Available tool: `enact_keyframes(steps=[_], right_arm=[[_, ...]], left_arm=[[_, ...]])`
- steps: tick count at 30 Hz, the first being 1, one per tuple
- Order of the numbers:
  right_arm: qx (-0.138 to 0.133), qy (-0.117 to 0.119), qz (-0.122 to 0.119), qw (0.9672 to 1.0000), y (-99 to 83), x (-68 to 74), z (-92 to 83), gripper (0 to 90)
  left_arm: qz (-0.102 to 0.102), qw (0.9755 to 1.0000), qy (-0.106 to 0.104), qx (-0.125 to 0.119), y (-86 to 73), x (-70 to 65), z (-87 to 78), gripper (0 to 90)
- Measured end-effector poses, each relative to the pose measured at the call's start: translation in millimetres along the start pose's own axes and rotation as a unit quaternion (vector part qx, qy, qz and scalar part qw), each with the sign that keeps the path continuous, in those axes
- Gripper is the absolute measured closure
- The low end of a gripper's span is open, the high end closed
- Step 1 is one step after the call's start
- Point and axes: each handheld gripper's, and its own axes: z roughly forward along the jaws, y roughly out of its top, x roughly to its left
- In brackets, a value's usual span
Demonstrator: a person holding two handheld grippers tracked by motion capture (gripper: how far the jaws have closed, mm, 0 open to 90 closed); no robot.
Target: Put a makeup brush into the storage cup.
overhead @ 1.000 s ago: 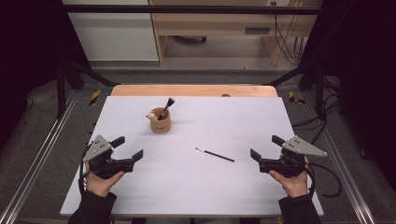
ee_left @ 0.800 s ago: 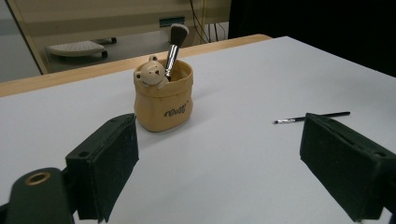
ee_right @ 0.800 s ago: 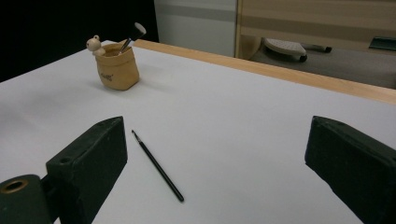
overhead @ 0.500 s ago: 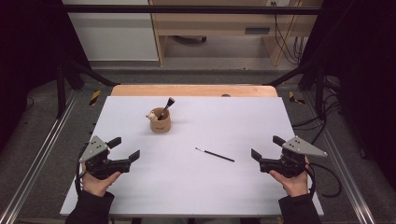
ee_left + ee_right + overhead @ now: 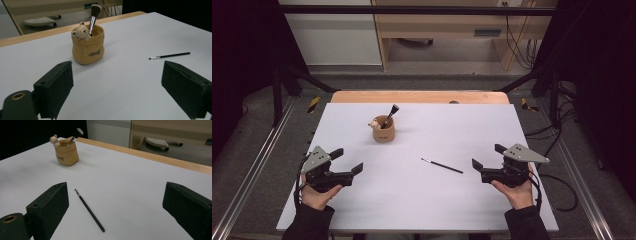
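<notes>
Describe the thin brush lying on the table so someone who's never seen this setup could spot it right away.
Look at the white table and find the tan pot with a bear on its rim. Nearer the person and toward the right gripper lies the thin black brush, flat and alone, unlike the fluffy brush standing in the pot.

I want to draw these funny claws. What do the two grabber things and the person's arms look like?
Each gripper, the left gripper and the right gripper, is black, with two chunky black jaws and a grey three-cornered plate on top. A black cable trails from the right one. The person wears dark sleeves.
</notes>
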Motion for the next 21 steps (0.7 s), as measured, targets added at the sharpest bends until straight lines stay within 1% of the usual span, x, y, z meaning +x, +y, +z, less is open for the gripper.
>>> enact_keyframes(steps=[5, 10, 21], right_arm=[[0.005, 0.008, -0.002, 1.0000, 4.2, 6.2, 9.7, 7.7], [0.013, 0.017, -0.010, 0.9997, 8.0, 12.4, 22.8, 8.1], [0.038, 0.032, -0.023, 0.9985, 13.9, 25.8, 47.7, 8.9]], left_arm=[[0.004, 1.0000, -0.004, 0.006, -0.6, 0.0, 2.2, 9.8], [0.013, 0.9998, -0.007, 0.014, -1.1, -0.8, 4.4, 9.8], [0.017, 0.9996, -0.012, 0.021, -2.6, -0.8, 6.6, 9.8]])
